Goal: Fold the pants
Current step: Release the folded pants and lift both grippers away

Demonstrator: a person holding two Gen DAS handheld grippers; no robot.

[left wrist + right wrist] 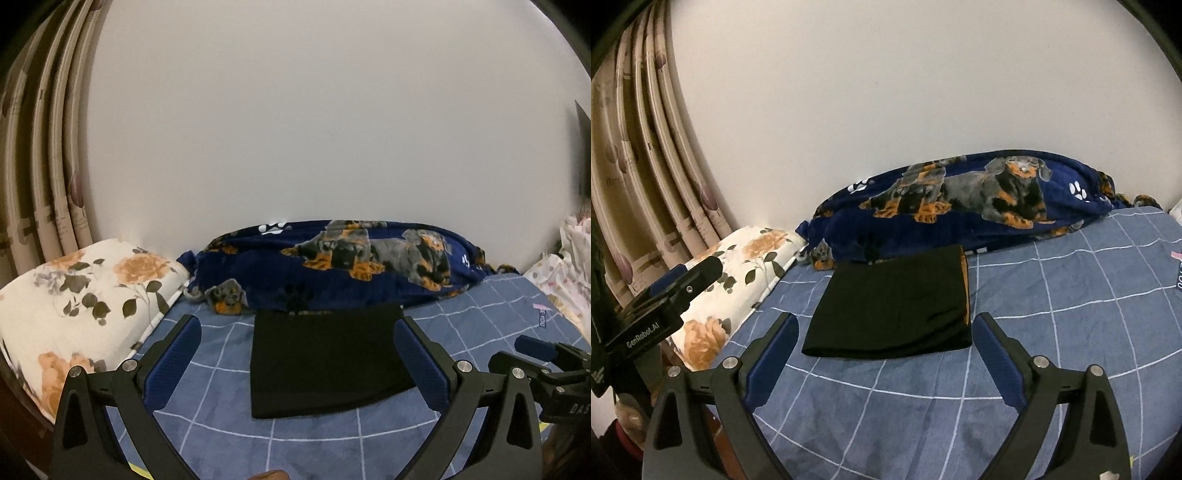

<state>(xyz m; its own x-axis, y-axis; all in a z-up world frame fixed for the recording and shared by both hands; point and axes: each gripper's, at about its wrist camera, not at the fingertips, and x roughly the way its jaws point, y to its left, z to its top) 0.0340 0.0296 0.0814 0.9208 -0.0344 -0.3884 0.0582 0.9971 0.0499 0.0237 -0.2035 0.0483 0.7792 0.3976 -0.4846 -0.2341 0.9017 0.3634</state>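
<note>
The left gripper (pixel 297 334) holds its two blue-padded fingers (pixel 176 354) wide apart near the bottom of the left wrist view, with nothing pinched between them; they hang above the bed and touch no cloth. The right gripper (pixel 884 332) does the same in its own view, its fingers (pixel 997 360) spread wide and empty in the lower part of the frame.

Beyond both pairs of fingers, in the middle of each frame, lie the pants (pixel 325 360), black and folded into a compact rectangle, flat on the blue checked bedsheet (pixel 317 454). In the right wrist view an orange edge shows along the right side of the fold.

Just behind the pants, against the pale wall (pixel 314 110), a navy blanket (pixel 332 266) printed with dogs and paw marks lies bunched in a long roll; its near edge touches or nearly touches the far edge of the pants. At the left a white floral pillow (pixel 85 295) rests on the bed edge, with beige curtains (pixel 40 166) hanging in the upper left. At the far right of the left wrist view sits more pale patterned bedding (pixel 569 273), and the other gripper's black body pokes in at the lower right. Nothing lies between the fingers and the pants.
</note>
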